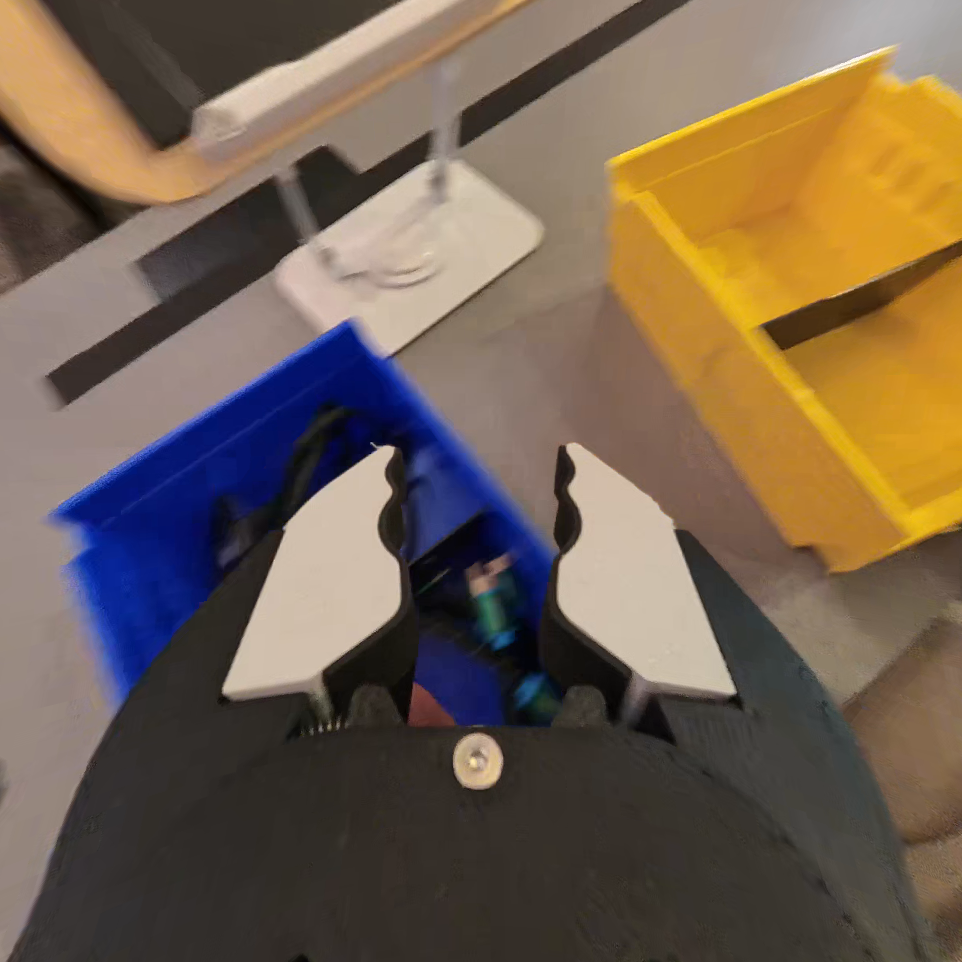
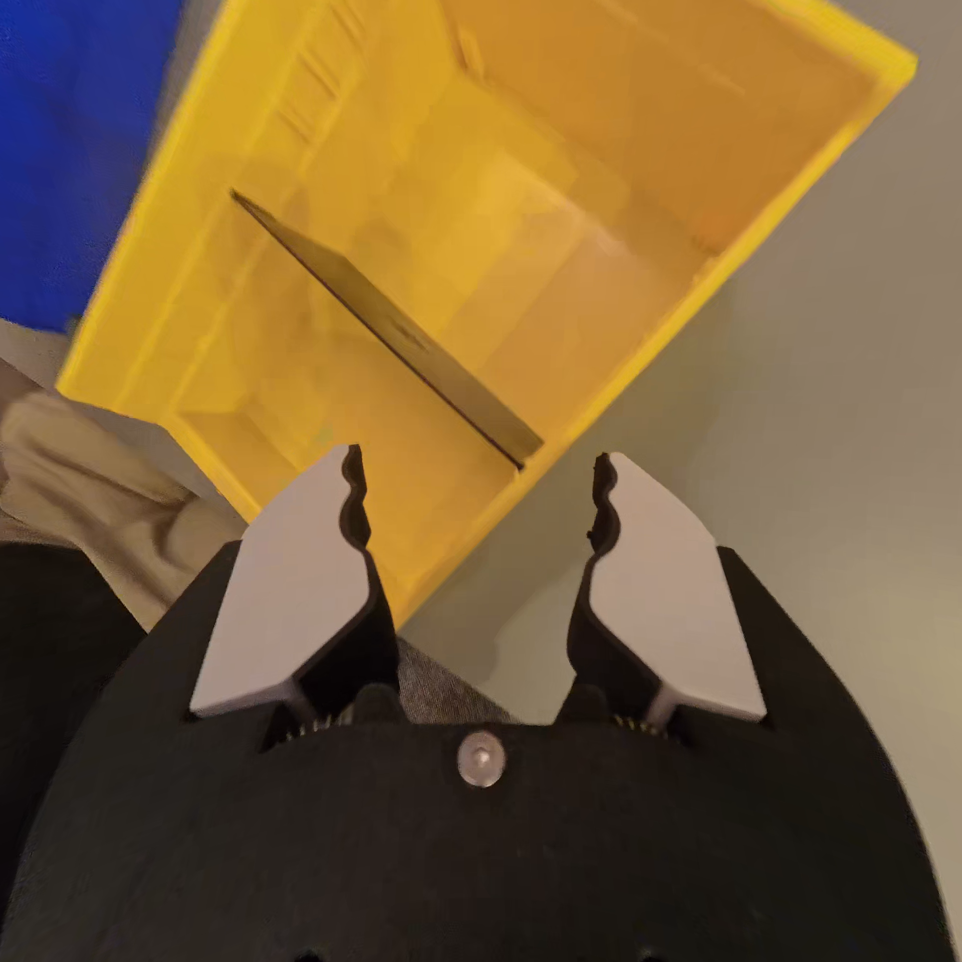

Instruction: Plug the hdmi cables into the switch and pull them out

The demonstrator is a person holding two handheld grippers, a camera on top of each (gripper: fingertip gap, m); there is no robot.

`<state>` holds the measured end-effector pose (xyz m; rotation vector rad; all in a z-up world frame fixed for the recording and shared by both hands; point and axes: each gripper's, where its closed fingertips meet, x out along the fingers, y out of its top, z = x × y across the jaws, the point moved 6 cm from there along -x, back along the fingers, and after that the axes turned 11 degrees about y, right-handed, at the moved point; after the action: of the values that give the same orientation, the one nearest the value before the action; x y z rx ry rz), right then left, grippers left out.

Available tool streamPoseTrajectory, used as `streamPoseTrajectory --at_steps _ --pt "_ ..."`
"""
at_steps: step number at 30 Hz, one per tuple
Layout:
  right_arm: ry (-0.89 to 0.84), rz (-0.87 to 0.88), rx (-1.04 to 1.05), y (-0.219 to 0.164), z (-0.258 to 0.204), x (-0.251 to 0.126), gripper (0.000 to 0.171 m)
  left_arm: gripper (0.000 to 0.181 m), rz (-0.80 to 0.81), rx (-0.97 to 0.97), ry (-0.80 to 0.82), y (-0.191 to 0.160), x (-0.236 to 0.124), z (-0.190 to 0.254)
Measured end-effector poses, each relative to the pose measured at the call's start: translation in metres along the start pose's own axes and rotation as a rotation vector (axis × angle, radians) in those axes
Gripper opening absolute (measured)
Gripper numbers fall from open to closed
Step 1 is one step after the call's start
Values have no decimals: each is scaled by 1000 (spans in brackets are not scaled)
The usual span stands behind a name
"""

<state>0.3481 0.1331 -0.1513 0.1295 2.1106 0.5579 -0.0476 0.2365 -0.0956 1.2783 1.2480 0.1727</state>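
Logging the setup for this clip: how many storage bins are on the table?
2. A blue bin lies under the left gripper, holding cables. A yellow bin sits to its right, with a dark divider. Others may lie outside view.

Grey table, white lamp base

Wrist views downward, sharing yellow bin

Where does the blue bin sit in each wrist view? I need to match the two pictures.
Left wrist view: blue bin at lower left, partly behind the open left gripper, with dark cables inside.
Right wrist view: blue bin only as a blurred patch at the upper left edge.
Shared landmark: the yellow bin with its dark divider, beside the blue one.
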Motion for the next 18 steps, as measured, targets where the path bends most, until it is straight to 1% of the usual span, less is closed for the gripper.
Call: streamPoseTrajectory --at_steps 3,5,7,8,9,10,11,12,13,16,18 --pt "-24 -114 11 -14 -2 -1 82 55 -97 2 209 -42 -21 -74" --pt "-14 -156 14 -17 -3 7 77 57 -193 -34 260 -75 -27 -107" --pt "-29 -221 33 -21 0 17 68 57 -262 -21 329 -106 -30 -130" --pt "-40 -255 38 -24 2 22 69 58 -285 4 328 -118 -30 -134" --pt "-27 -279 39 -26 1 28 70 57 -286 51 365 -128 -31 -139" --pt "4 -297 35 -27 -2 33 67 52 -279 75 400 -136 -33 -143" --pt "15 -313 32 -28 -4 37 69 46 -247 41 381 -138 -35 -144" --pt "8 -322 42 -27 -4 39 69 44 -259 23 338 -141 -36 -144" --pt "-4 -322 55 -25 -2 39 65 51 -279 12 316 -144 -37 -146" --pt "-23 -298 84 -21 2 38 58 56 -244 -40 213 -145 -44 -140" --pt "-34 -287 95 -21 5 35 53 62 -271 -40 187 -149 -46 -139"
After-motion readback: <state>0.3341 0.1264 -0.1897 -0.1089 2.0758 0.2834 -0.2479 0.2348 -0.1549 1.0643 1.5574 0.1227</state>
